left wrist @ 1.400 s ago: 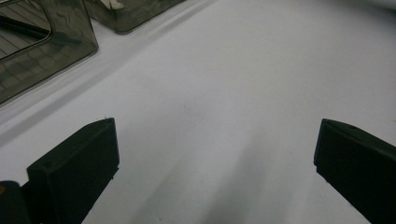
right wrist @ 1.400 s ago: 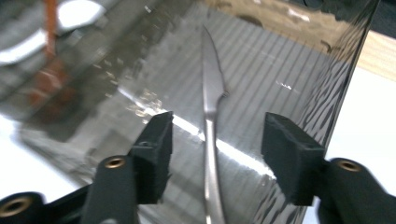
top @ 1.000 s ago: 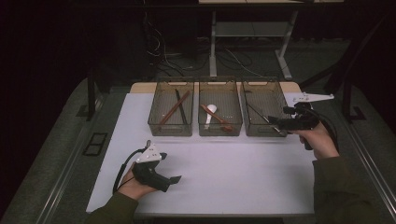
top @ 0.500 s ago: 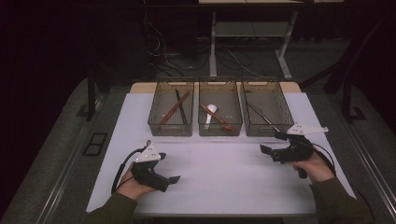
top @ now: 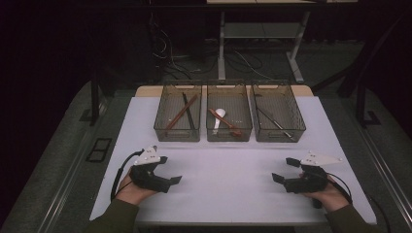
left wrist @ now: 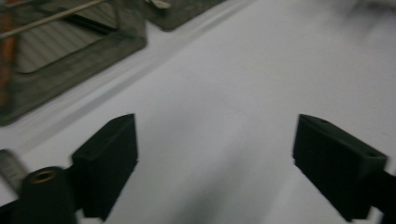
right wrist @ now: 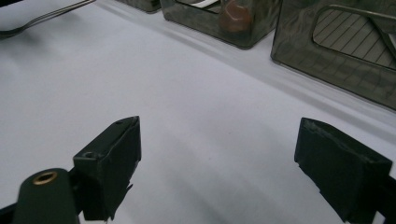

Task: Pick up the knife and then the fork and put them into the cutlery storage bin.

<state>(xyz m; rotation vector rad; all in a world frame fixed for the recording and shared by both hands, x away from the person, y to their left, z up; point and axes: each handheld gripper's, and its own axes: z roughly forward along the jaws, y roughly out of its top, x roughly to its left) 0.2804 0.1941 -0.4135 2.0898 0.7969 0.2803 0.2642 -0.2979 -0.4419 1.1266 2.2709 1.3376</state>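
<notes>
Low over the white mat, near its front left, a hand holds my left gripper. Its jaws stand wide apart and have just been closing a little, with nothing between them. The left gripper view has bare mat between the jaws of the left gripper. At the front right, my right gripper is open and empty and points left. The right gripper view also has bare mat between the jaws of the right gripper.
Three see-through bins stand in a row at the back of the mat. The left bin holds chopsticks, the middle bin a white spoon and a brown one, the right bin metal utensils. Table legs and cables lie beyond.
My right gripper has come down and back from beside the right bin to the mat's front right. The left hand has stayed where it was.
</notes>
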